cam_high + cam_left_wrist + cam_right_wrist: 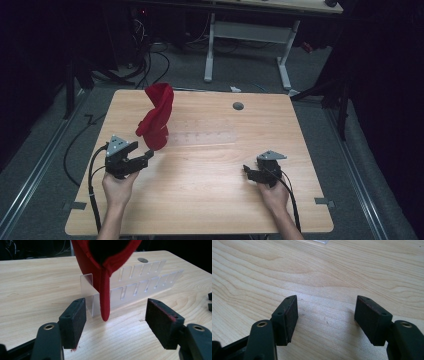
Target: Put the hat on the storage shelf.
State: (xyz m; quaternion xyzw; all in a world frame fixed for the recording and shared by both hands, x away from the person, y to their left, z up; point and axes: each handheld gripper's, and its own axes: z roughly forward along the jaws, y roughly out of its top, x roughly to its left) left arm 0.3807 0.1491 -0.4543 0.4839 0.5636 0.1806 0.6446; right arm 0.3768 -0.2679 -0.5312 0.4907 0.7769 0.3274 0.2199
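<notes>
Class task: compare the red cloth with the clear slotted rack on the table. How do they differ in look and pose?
The red cloth is opaque and soft, folded and draped; the clear rack is see-through and stiff, with a row of slots. The cloth rises tall and narrows to a hanging tip, while the rack lies low and long across the table. They share one spot: the cloth hangs over the rack's end, ahead of the open left gripper.

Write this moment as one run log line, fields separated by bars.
left gripper: open, facing red cloth cap on clear slotted plastic rack | right gripper: open, over wooden table
</notes>
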